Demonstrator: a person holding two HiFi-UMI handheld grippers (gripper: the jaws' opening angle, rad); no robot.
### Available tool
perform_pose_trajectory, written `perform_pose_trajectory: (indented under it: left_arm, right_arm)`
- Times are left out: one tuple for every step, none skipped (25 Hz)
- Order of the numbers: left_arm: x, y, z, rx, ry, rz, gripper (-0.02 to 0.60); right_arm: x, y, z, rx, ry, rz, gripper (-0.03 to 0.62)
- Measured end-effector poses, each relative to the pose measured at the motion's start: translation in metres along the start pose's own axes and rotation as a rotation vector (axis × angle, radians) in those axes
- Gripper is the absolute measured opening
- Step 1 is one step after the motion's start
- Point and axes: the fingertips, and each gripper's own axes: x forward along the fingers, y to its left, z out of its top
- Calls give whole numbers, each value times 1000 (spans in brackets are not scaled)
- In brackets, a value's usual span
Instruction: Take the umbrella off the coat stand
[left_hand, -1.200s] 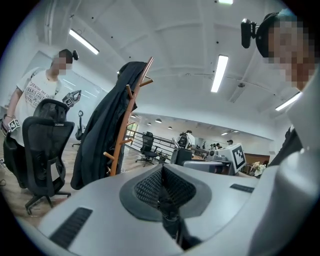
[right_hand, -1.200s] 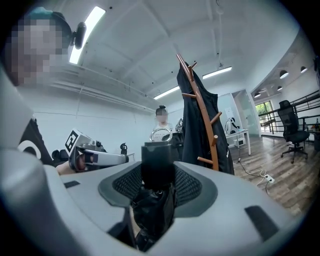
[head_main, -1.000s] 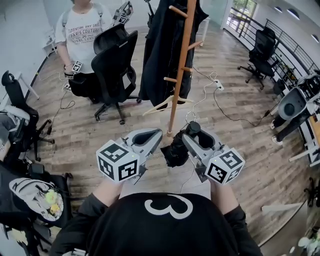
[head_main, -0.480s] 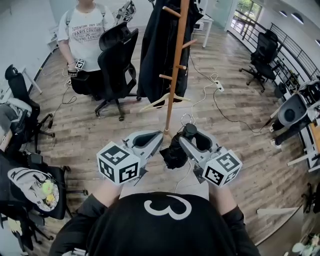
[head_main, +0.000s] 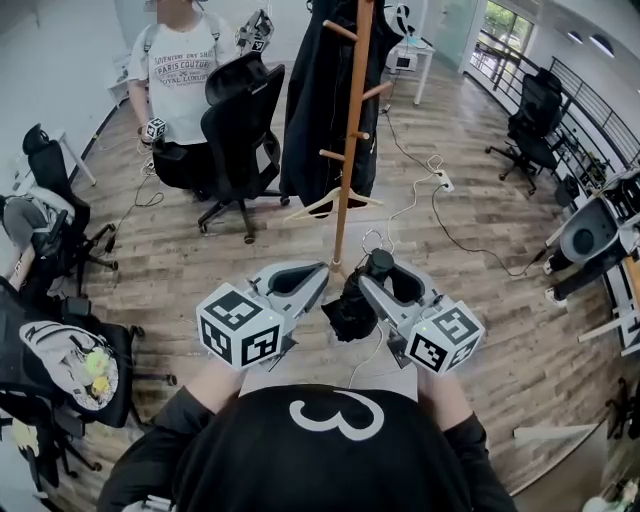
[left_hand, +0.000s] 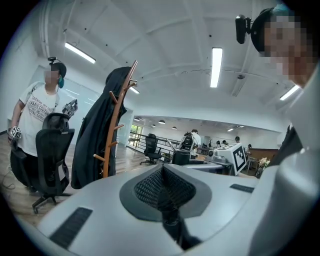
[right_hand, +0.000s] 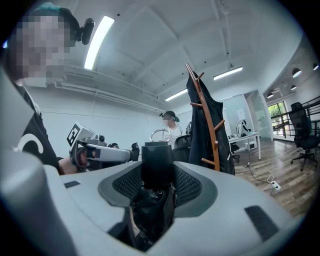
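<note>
My right gripper (head_main: 378, 280) is clenched on the umbrella (head_main: 352, 305). In the right gripper view the jaws press on either side of the black handle, which stands up between them, and the folded black fabric (right_hand: 150, 210) bunches below. A thin loop (right_hand: 160, 134) rises from the top of the handle.

The umbrella is off the coat stand (head_main: 350, 150). It is held on my side of the stand's foot and apart from the pole. In the right gripper view the coat stand (right_hand: 207, 125) is beyond the umbrella and off to its right.

My left gripper (head_main: 303, 280) is just left of the umbrella, also on the near side of the stand's foot. Its jaws are pressed together with nothing between them, the meshed pads meeting along one seam (left_hand: 161, 172).

A black coat (head_main: 315, 110) hangs on the stand's left side, with a pale hanger (head_main: 330, 205) low on the pole. Left of the stand is a black office chair (head_main: 240, 130), and a person in a white printed T-shirt (head_main: 180, 75) stands behind it.

Compared with a second ago, the hold is unchanged: the same clamp on the handle, and the left jaws were already together. Both grippers sit where they were half a second ago. The room has slid slightly in the head view, and the stand's pole now rises straighter.
</note>
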Motion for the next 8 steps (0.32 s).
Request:
perform_pose_trajectory:
  left_arm:
    - [0, -3, 1, 4, -1, 2, 15]
    - [-1, -6, 1, 6, -2, 3, 15]
    - [-1, -8, 2, 8, -2, 5, 16]
    - [-2, -11, 2, 10, -2, 6, 16]
    - [-2, -13, 2, 11, -2, 7, 17]
    - [-2, -15, 1, 12, -2, 8, 16]
    - [-3, -17, 0, 13, -2, 9, 15]
    - [-3, -19, 0, 14, -2, 10, 16]
  right_arm:
    - [-2, 1, 0, 0, -1, 3, 204]
    - [-4, 1, 1, 0, -2, 6, 204]
    - [-6, 3, 1, -1, -2, 9, 204]
    - [-8, 4, 2, -2, -3, 11, 204]
    - [-9, 5, 2, -4, -3, 14, 204]
    - [-11, 6, 1, -5, -3, 17, 204]
    - [-12, 7, 1, -6, -3, 20, 204]
    - [-14, 8, 0, -7, -4, 24, 204]
